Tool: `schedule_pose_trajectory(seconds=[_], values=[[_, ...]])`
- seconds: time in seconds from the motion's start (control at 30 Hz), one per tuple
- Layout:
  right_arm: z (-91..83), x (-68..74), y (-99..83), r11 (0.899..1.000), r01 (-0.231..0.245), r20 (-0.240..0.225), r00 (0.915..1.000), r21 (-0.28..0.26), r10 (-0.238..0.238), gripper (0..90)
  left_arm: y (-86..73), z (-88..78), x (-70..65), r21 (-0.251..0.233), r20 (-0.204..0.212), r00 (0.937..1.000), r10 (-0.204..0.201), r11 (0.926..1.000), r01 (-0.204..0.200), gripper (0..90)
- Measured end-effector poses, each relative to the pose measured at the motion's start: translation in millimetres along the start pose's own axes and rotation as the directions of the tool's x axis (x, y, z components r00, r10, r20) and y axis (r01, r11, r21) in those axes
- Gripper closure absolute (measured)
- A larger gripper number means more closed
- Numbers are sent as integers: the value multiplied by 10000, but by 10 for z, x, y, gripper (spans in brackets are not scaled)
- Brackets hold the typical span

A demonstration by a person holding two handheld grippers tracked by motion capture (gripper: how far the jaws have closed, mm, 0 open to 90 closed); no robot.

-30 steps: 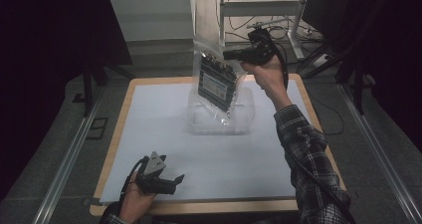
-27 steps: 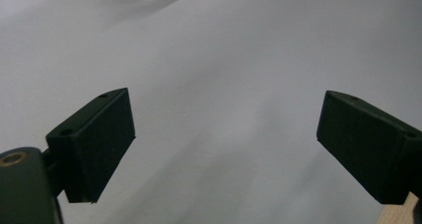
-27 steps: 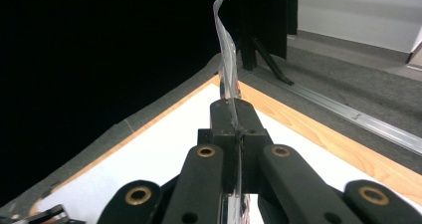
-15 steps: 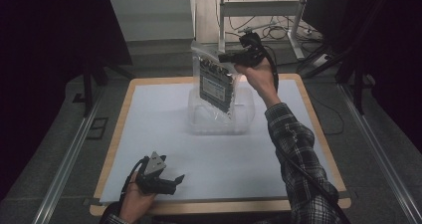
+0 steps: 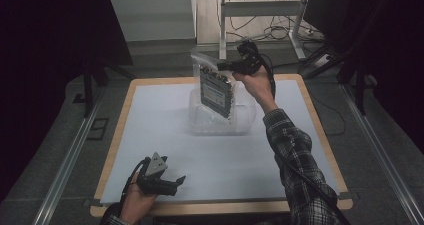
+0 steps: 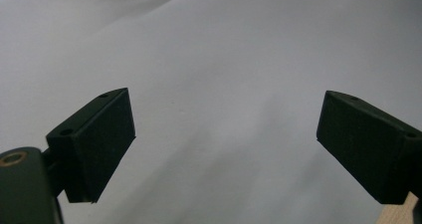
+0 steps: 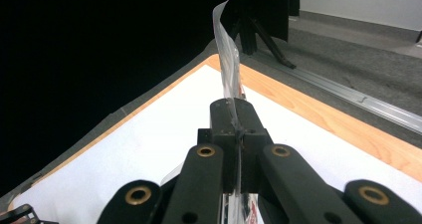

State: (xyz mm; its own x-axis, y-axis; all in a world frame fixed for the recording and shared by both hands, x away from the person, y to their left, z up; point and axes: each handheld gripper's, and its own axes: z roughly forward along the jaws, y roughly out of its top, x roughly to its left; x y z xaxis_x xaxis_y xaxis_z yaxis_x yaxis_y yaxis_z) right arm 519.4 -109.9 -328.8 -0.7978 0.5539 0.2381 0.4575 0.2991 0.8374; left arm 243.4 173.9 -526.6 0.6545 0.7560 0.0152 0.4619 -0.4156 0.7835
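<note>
Right hand-held gripper was clenched on the top edge of a clear plastic bag with a dark flat item inside, label facing out. I couldn't read what the item was. The bag hung in the air over a clear plastic container sitting at the far middle of the counter. Its lower corner looked to be down inside the container or just above the rim; I couldn't tell whether it touched.

In the right gripper view the jaws were pressed flat together on the thin film, with the bag's edge curling up past the tips. So I was holding film only, not the item itself.

Left hand-held gripper was released, jaws wide apart, resting low at the near edge of the counter, well apart from the bag. The left gripper view showed bare white surface between the jaws.

Risks as I judged them:
- Film slipping out of the pinch. The load looked heavy for a grip that narrow, and a quick swing would do it.
- Bag hung tilted, so the lower corner could catch the container rim and tip or drag the light tub.
- Nothing steadied the container; the left was too far off to help.
- Film tearing at the pinch point.
</note>
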Motion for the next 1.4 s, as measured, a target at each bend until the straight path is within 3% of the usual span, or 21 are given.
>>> schedule_pose_trajectory(seconds=[0.5,0.7,1.0,1.1,1.2,1.4], values=[[-69,-51,-194,9990,445,217,9988,11,-446,887,1,14,-7,127,-23,10000,76,9999,-76,80],[-64,-49,-193,9950,998,938,9905,80,-1001,883,-1,14,-7,132,-20,10000,77,9999,-77,80],[-71,-180,-185,9966,820,1577,9840,90,-824,871,-3,19,-11,167,-29,9999,99,9998,-98,80],[-62,-205,-189,9969,762,1637,9834,176,-781,816,-3,18,-10,163,-25,9999,101,9998,-100,80],[-19,-194,-206,9934,1011,1884,9760,542,-1096,740,-3,16,-9,154,-32,10000,90,9998,-90,80],[24,-152,-210,9901,1286,2099,9680,555,-1375,618,-8,-2,19,-64,31,9999,-111,9999,111,67]])
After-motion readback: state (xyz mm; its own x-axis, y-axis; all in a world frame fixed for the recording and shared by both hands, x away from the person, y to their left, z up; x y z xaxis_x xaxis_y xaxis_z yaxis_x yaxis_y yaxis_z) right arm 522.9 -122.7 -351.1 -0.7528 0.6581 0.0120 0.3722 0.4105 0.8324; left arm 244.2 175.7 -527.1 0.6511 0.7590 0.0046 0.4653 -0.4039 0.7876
